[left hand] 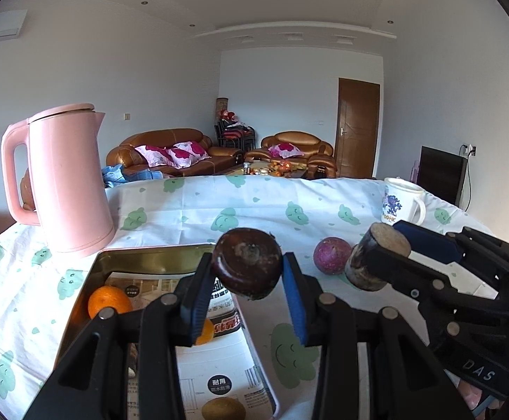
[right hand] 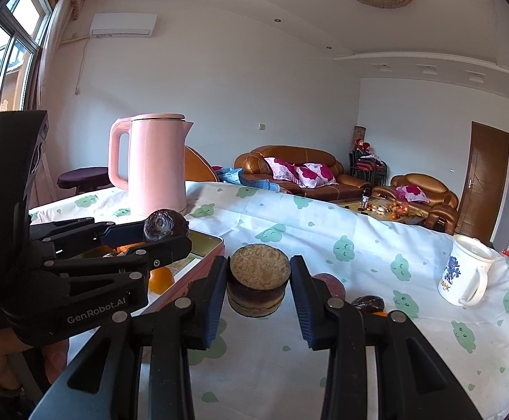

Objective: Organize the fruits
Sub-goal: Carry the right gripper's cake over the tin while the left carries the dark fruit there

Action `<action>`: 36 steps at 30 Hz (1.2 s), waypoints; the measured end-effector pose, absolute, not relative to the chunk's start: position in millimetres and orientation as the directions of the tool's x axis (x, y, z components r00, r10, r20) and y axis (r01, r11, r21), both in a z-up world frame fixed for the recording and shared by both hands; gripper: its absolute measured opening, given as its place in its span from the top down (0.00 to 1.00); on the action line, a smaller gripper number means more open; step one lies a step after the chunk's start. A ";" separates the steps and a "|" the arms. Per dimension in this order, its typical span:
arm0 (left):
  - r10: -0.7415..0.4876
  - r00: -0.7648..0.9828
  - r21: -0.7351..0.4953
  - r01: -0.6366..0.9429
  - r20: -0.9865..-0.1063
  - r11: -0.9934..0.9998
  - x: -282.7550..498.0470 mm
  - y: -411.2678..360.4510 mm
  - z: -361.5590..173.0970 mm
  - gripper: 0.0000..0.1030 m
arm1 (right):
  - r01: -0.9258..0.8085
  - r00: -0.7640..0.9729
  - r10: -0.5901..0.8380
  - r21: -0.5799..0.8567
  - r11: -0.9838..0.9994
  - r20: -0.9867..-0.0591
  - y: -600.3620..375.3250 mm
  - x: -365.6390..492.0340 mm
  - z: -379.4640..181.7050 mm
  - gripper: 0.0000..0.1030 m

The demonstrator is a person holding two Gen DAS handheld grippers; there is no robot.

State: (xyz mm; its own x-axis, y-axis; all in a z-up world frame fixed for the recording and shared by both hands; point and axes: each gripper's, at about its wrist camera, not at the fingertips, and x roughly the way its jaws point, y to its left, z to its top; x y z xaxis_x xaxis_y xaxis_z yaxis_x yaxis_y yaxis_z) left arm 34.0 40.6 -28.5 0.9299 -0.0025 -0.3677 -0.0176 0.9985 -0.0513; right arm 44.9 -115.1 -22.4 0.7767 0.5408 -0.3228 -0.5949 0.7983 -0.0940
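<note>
- The left tool (left hand: 247,273) pinches a dark brown round fruit (left hand: 246,266) between its blue pads, lifted above the right edge of the tray (left hand: 142,257).
- The right tool (right hand: 258,281) has a cut-topped brown fruit (right hand: 258,280) between its pads, with the flat tan cut face up; a thin gap shows on each side in its own view, so whether the pads press it I cannot tell, though in the left view that fruit (left hand: 377,259) sits off the cloth in the tool's fingers.
- The tray lies on the table (left hand: 219,203), just in front of the pink kettle (left hand: 65,178).
- Inside the tray are an orange (left hand: 109,301) near its left wall, a second orange (left hand: 205,330) partly hidden behind the left tool's pad, and a yellowish-brown fruit (left hand: 223,408) at its near end, all resting on printed paper.
- A purple round fruit (left hand: 331,256) lies on the cloth to the right of the tray, between the two tools.
- In the right view another dark fruit (right hand: 368,302) lies on the cloth further right of the tray, with something orange just beside it, too hidden to name.
- A white mug (left hand: 401,204) with a blue print stands well to the right of the tray, near the table's far edge.
</note>
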 end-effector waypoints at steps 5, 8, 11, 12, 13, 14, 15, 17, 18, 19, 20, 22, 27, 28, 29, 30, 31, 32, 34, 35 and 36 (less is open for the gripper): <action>0.009 0.931 -0.057 -0.032 -0.365 0.998 30.0 49.9 -28.3 0.61 | -0.609 0.769 0.553 -0.101 0.787 -0.321 -106.5 42.3 -21.0 0.63; 0.017 0.930 -0.057 -0.041 -0.366 0.998 27.8 54.4 -27.9 0.61 | -0.619 0.762 0.562 -0.109 0.778 -0.322 -99.8 40.5 -19.9 0.63; 0.024 0.930 -0.057 -0.048 -0.367 0.997 26.1 58.6 -27.9 0.61 | -0.630 0.755 0.571 -0.117 0.768 -0.322 -93.8 37.7 -18.6 0.63; 0.026 0.929 -0.058 -0.051 -0.368 0.997 25.5 60.1 -27.8 0.61 | -0.634 0.753 0.574 -0.120 0.764 -0.322 -91.7 36.8 -18.2 0.63; 0.029 0.930 -0.059 -0.054 -0.367 0.997 24.5 61.7 -27.7 0.61 | -0.637 0.750 0.577 -0.122 0.761 -0.323 -89.6 35.8 -17.9 0.63; 0.032 0.930 -0.059 -0.057 -0.367 0.997 23.5 63.6 -27.7 0.61 | -0.641 0.748 0.580 -0.125 0.757 -0.323 -87.5 35.1 -17.8 0.63; 0.036 0.930 -0.059 -0.062 -0.366 0.996 22.4 65.5 -27.7 0.61 | -0.643 0.747 0.582 -0.127 0.755 -0.323 -85.8 35.4 -17.5 0.63; 0.042 0.929 -0.061 -0.069 -0.367 0.996 21.4 69.2 -27.3 0.61 | -0.649 0.742 0.587 -0.129 0.750 -0.322 -82.2 34.6 -17.2 0.63; 0.045 0.929 -0.063 -0.073 -0.367 0.995 20.9 71.1 -27.3 0.61 | -0.652 0.740 0.590 -0.130 0.747 -0.323 -80.5 34.0 -17.1 0.63; 0.048 0.929 -0.066 -0.078 -0.368 0.995 20.3 73.3 -27.3 0.61 | -0.655 0.738 0.592 -0.132 0.744 -0.324 -78.5 33.9 -16.9 0.63; 0.051 0.928 -0.068 -0.081 -0.369 0.994 19.8 75.4 -27.5 0.61 | -0.657 0.737 0.594 -0.135 0.742 -0.324 -76.2 33.4 -16.8 0.63; 0.059 0.926 -0.070 -0.091 -0.372 0.993 19.0 79.8 -27.7 0.61 | -0.663 0.732 0.598 -0.138 0.736 -0.325 -72.4 32.3 -16.6 0.63; 0.077 0.924 -0.076 -0.113 -0.374 0.991 15.7 89.2 -27.9 0.61 | -0.677 0.721 0.610 -0.145 0.722 -0.329 -64.1 30.1 -17.3 0.63; 0.080 0.923 -0.078 -0.117 -0.377 0.990 15.3 91.7 -28.0 0.61 | -0.680 0.719 0.612 -0.146 0.719 -0.330 -62.4 29.9 -17.5 0.63; 0.083 0.921 -0.078 -0.122 -0.380 0.989 15.1 94.2 -27.9 0.61 | -0.683 0.716 0.614 -0.147 0.716 -0.332 -60.4 29.5 -17.9 0.63; 0.087 0.920 -0.080 -0.127 -0.383 0.989 15.2 96.8 -27.6 0.61 | -0.686 0.712 0.617 -0.148 0.712 -0.334 -58.3 28.8 -18.0 0.63; 0.090 0.918 -0.081 -0.131 -0.385 0.988 14.7 99.4 -27.4 0.61 | -0.689 0.710 0.619 -0.150 0.709 -0.335 -56.5 28.3 -18.3 0.63; 0.094 0.917 -0.081 -0.135 -0.387 0.987 14.1 101.8 -27.2 0.61 | -0.692 0.707 0.621 -0.152 0.706 -0.337 -54.6 27.7 -18.3 0.63; 0.101 0.914 -0.079 -0.143 -0.392 0.987 12.7 105.5 -27.5 0.61 | -0.699 0.701 0.627 -0.152 0.699 -0.340 -51.1 26.7 -18.7 0.63; 0.104 0.912 -0.077 -0.146 -0.397 0.986 12.4 107.9 -28.0 0.61 | -0.702 0.698 0.630 -0.151 0.696 -0.341 -49.7 26.8 -18.9 0.63; 0.107 0.909 -0.077 -0.150 -0.402 0.986 12.0 109.5 -28.7 0.61 | -0.706 0.693 0.633 -0.148 0.692 -0.344 -48.3 26.9 -19.1 0.63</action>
